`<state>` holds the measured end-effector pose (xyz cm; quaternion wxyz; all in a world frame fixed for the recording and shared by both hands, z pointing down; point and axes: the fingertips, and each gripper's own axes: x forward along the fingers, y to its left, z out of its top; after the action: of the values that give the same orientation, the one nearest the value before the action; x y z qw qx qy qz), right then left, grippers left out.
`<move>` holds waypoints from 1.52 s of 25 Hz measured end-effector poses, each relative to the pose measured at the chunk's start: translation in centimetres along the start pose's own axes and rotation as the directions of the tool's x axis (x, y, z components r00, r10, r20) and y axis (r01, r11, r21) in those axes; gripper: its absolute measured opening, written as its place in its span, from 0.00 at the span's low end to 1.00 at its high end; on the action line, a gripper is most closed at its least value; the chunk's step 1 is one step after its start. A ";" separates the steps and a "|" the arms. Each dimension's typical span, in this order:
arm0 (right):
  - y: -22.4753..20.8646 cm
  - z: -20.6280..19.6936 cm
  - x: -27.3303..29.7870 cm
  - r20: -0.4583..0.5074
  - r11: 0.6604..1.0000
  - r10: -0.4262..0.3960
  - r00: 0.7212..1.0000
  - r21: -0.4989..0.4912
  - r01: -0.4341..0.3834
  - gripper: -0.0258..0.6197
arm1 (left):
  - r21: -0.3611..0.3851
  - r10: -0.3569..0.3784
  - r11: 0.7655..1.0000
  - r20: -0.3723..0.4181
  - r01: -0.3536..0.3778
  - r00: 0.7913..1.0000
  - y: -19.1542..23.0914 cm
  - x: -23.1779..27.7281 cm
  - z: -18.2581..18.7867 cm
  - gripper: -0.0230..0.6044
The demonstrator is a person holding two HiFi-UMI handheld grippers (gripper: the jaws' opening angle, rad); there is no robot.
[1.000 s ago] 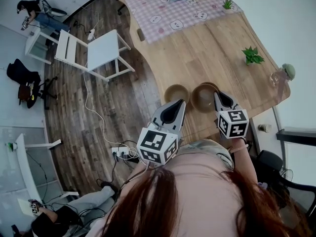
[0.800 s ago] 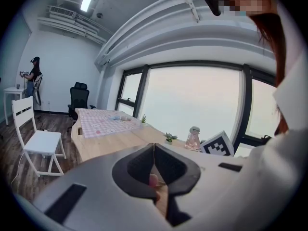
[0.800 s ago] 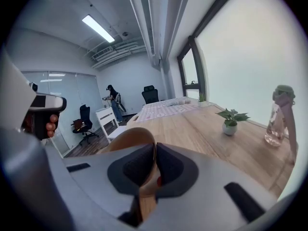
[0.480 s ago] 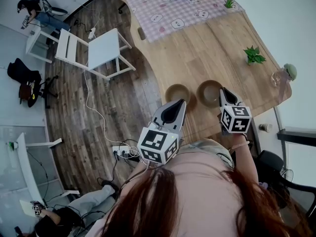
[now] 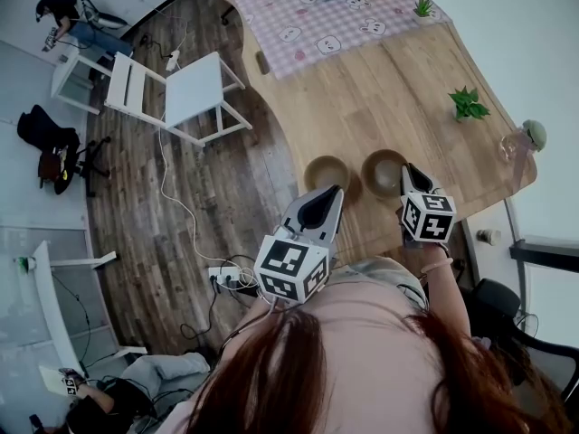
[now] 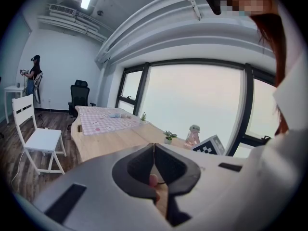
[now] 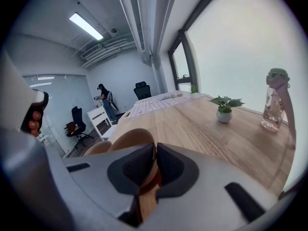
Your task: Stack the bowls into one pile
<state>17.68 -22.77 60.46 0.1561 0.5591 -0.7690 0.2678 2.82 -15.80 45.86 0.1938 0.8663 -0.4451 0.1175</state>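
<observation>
In the head view, two bowls sat side by side, just apart, near the lower edge of the light wooden surface (image 5: 380,107). The right claw (image 5: 407,171) reached the near rim of the round brown wooden bowl (image 5: 384,170) right of centre. The left claw (image 5: 332,191) hung just below the second round brown wooden bowl (image 5: 327,171).

In the left gripper view, the left claw (image 6: 153,147) had its jaws pressed together at the tips, with nothing between them.

In the right gripper view, the right claw (image 7: 154,150) was clamped on the rim of the round brown wooden bowl (image 7: 130,137). The second round brown wooden bowl (image 7: 96,149) lay to its left, and a small green potted plant (image 7: 224,109) stood at the right.
</observation>
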 end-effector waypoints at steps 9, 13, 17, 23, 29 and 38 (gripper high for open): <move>-0.1 -0.6 0.6 -0.023 1.000 -0.010 1.000 -0.010 0.010 0.08 | 0.011 0.010 1.000 -0.009 -0.010 1.000 -0.4 0.2 0.2 0.05; -0.3 -0.9 0.8 -0.034 0.999 -0.020 0.999 -0.034 0.019 0.08 | 0.014 0.030 0.999 0.005 -0.030 1.000 -0.3 -0.2 0.4 0.05; -0.4 -1.2 0.8 -0.041 0.996 -0.037 0.998 -0.077 0.034 0.08 | 0.007 0.047 0.999 0.017 -0.047 0.999 -0.1 -0.8 0.5 0.05; -0.3 -1.8 0.8 -0.058 0.987 -0.059 0.997 -0.155 0.050 0.09 | 0.008 0.064 0.998 0.026 -0.065 0.998 0.3 -1.4 0.5 0.05; -0.3 -2.5 0.7 -0.086 0.981 -0.085 0.993 -0.182 0.068 0.12 | 0.006 0.073 0.997 0.036 -0.073 0.997 0.6 -2.4 0.7 0.05; 0.1 -2.7 0.1 -0.085 0.979 -0.126 0.988 -0.170 0.110 0.15 | 0.018 0.040 0.999 0.030 -0.041 0.999 1.2 -3.3 0.9 0.05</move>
<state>17.42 -21.24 62.66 0.2538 0.5755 -0.7456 0.2201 0.00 -14.48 44.10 0.1766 0.8606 -0.4642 0.1126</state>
